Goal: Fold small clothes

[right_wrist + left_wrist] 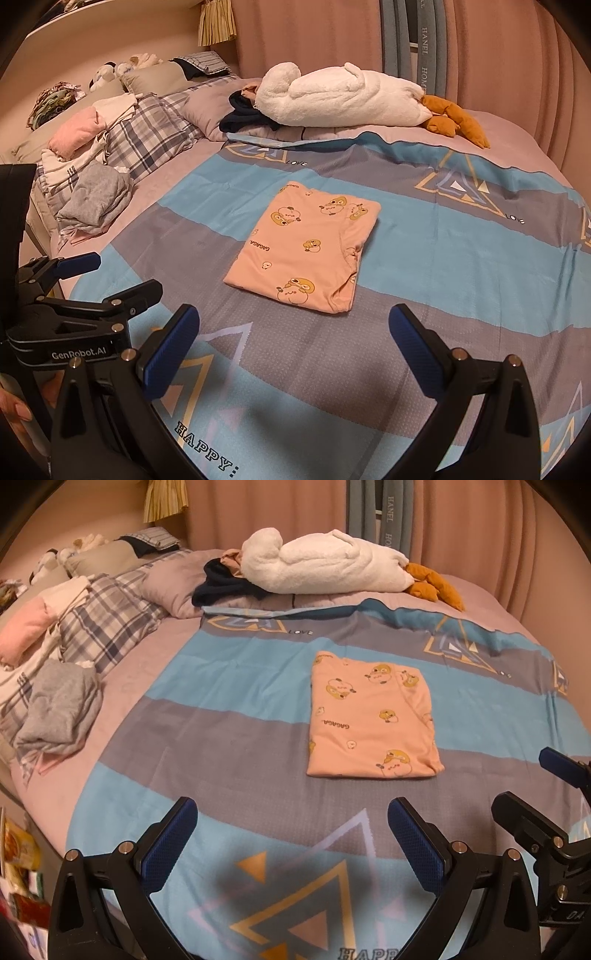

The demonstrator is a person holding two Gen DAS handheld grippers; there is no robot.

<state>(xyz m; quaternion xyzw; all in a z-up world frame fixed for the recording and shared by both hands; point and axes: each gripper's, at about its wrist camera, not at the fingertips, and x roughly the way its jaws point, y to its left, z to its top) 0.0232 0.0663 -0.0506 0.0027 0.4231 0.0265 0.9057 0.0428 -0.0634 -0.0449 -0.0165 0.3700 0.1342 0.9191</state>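
Looking along the left gripper, its jaws stand wide apart and empty above the blue-and-grey patterned bedspread; the peach duck-print cotton garment lies ahead as a neat folded rectangle; from the right gripper, likewise spread and empty, that garment looks finished; the crumpled grey clothes at the bedside seem still unfolded.

**Hidden and cut off**

The printed word at the bed's near edge is cut by the left wrist picture's bottom edge. The dark garment at the far edge lies partly under the white plush. Packages past the left side are blurred. A hand shows only at the frame edge.
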